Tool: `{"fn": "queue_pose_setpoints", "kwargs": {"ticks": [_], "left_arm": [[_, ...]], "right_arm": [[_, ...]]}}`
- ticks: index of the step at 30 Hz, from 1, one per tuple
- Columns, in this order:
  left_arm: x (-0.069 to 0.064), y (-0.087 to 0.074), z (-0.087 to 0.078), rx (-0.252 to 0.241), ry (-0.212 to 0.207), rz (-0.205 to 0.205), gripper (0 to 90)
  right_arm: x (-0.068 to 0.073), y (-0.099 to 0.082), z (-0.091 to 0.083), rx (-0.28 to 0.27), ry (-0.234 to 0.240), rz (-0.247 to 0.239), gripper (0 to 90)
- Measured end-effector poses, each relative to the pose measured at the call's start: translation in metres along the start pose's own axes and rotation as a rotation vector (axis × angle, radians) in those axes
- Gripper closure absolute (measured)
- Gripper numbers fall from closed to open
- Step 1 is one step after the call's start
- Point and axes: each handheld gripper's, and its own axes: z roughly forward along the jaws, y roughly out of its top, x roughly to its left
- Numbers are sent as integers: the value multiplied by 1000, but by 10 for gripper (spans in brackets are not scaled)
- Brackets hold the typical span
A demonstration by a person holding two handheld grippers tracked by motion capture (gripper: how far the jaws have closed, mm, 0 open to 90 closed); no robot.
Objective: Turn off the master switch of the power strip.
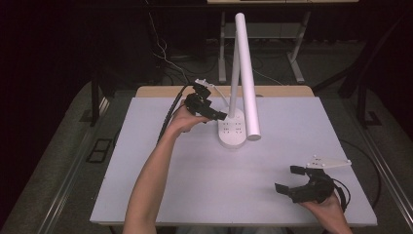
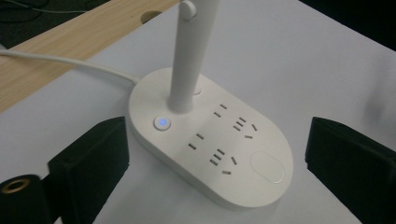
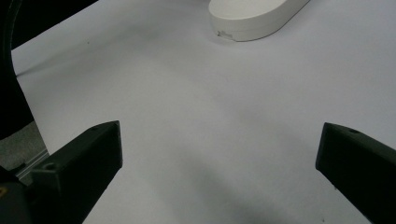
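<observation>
With fingers spread and nothing held, the left gripper should be steadied above the lamp base so the lit button is pressed squarely; the right gripper rests released at the near right of the table

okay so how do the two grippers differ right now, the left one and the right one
The left gripper is at the far side of the table, right beside the lamp base; the right gripper sits near the front edge, well away from it. The left gripper's jaws frame the base with its lit blue button; the right gripper's jaws frame bare white tabletop. Both are open and hold nothing.
</observation>
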Motion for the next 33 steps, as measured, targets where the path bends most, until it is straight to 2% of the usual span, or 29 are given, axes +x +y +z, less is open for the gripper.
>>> {"fn": "queue_pose_setpoints", "kwargs": {"ticks": [4,6,7,8,10,12,14,15,17,22,29,33], "left_arm": [[6,2,4,13,4,-26,96],[9,3,4,21,9,-15,105],[9,4,5,9,13,-28,115],[11,5,5,12,16,-20,127],[11,6,6,-4,32,-32,147],[13,6,8,-21,31,-42,190],[14,6,8,-18,32,-40,227],[14,5,11,-39,38,-63,242],[17,4,12,-28,28,-47,276],[20,3,17,-55,28,-65,391],[23,2,23,-63,36,-69,534],[26,0,27,-70,25,-99,602]], "right_arm": [[0,0,0,0,0,-1,0],[0,0,0,3,1,-1,0],[0,0,0,3,1,-1,0],[0,0,0,1,0,-3,0],[0,0,0,3,0,2,0],[-1,0,0,0,-2,-2,0],[-1,0,0,-3,-3,0,0],[-1,0,0,-1,-3,5,0],[-1,0,1,0,-6,8,0],[0,1,2,0,-7,1,0],[0,1,2,-3,-9,2,0],[-1,1,2,0,-10,0,0]]}}
